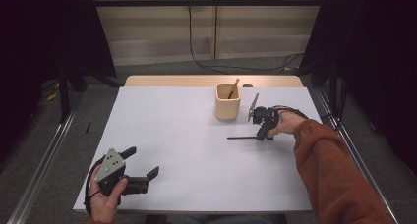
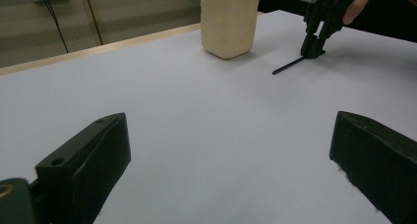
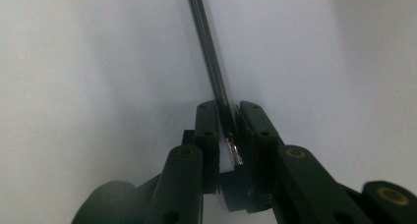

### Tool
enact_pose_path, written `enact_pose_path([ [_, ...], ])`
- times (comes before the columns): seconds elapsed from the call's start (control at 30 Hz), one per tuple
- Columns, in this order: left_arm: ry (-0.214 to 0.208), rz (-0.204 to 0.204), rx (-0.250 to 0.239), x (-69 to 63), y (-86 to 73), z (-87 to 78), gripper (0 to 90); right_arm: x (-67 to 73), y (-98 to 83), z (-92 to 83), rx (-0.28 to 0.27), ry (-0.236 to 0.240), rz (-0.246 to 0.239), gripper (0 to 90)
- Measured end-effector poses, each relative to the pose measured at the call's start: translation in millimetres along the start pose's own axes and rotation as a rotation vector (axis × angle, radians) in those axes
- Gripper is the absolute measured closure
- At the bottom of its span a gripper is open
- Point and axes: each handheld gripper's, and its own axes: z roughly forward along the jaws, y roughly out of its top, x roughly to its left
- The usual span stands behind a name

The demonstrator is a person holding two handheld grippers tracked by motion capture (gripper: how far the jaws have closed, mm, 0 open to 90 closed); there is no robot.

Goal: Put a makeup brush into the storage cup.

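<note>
Jaws of the right gripper stand nearly together around a thin black stick, and the right gripper view shows what the others cannot: the stick's near end, with a small metallic tip, sits in the narrow gap between the two pads, which appear to press on it, though the close blur makes the contact hard to confirm. From the high view the same stick lies flat on the white table, running leftward from the right gripper, which points down at it. The left gripper view catches it from the side, the stick low on the surface under that gripper.

Near the table's front left corner, the left gripper is held with its jaws spread wide and nothing between them.

A grey floor surrounds the table, a pale wall with a trailing cable behind, dark curtains at both sides.

Just behind the right gripper stands a cream-coloured cup with a brown stick leaning in it.
</note>
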Motion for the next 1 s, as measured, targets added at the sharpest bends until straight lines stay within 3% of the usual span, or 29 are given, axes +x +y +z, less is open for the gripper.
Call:
enact_pose_path([
  [0.13, 0.003, -0.002, 0.001, 0.2, -0.2, -0.5, 1.9, -0.3, -1.9, 0.2, -0.015, 0.008, -0.003, 85.9],
  [0.67, 0.006, -0.006, 0.0, 0.7, -0.2, -0.6, 1.9, -1.1, -8.4, -1.3, -0.056, 0.024, 0.033, 86.0],
  [0.93, 0.006, -0.003, 0.001, 0.8, -0.1, 0.0, 1.9, 0.7, -13.2, -5.0, -0.104, 0.037, 0.064, 86.0],
  [1.0, 0.007, -0.005, 0.0, 0.6, 0.0, -0.5, 1.9, 0.2, -14.7, -6.2, -0.115, 0.034, 0.053, 86.0],
])
